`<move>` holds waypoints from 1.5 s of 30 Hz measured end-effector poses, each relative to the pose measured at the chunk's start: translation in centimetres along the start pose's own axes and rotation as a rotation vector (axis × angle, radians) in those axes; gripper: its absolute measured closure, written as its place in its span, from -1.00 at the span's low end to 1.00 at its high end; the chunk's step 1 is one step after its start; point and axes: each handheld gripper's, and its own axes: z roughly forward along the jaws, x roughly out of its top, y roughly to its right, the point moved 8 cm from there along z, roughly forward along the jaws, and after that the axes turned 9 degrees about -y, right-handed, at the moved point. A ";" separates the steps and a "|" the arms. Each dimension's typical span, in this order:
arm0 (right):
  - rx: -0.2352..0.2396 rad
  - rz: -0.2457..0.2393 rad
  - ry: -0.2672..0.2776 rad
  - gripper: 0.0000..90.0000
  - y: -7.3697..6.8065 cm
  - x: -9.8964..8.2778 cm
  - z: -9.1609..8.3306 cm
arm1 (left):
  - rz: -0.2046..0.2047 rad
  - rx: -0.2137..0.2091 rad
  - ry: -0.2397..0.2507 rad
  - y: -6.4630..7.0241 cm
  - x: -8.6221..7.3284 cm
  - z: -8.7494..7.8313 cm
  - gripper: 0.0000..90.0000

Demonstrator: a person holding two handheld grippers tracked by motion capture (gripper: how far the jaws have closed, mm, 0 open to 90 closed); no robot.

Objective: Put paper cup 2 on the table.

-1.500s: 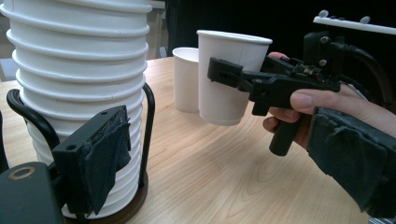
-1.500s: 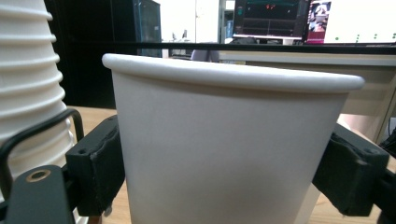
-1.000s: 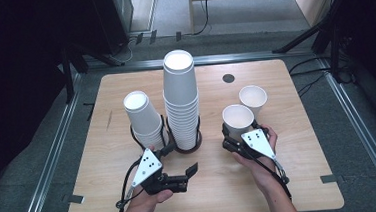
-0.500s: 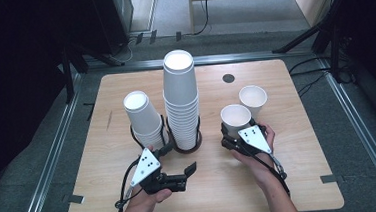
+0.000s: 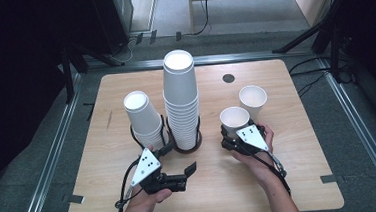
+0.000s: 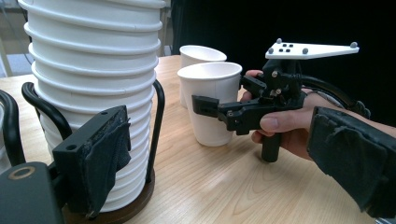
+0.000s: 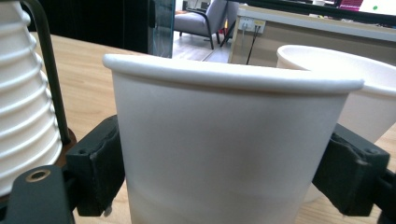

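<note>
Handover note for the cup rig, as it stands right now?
Right claw: its pads sit against both sides of the near cup, which stands upright on the table.
Left claw: open, empty, near the base of the tall stack.
Far cup: upright, just behind the near one.
Short stack: in its own holder, left of the tall one.
Done: two single cups stand apart from the stacks.
Left: probably moving the gripped cup, whether to a stack or elsewhere I can't tell.

A lab: rig table (image 5: 281, 179), tripod legs (image 5: 316, 34), floor cables (image 5: 202, 15).
</note>
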 end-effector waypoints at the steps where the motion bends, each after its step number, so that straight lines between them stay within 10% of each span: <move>1: 0.009 0.002 -0.003 -0.69 0.0 -0.2 0.0 | -0.002 -0.001 0.000 0.0 0.0 0.0 -0.85; 28: 0.094 0.052 -0.083 -0.97 0.4 -1.4 -2.0 | -0.010 0.019 -0.022 0.0 -0.6 0.2 -0.97; 45: 0.123 0.006 -0.078 -1.00 1.7 -1.8 -5.5 | -0.040 0.151 -0.066 -2.8 -3.4 -2.5 -1.00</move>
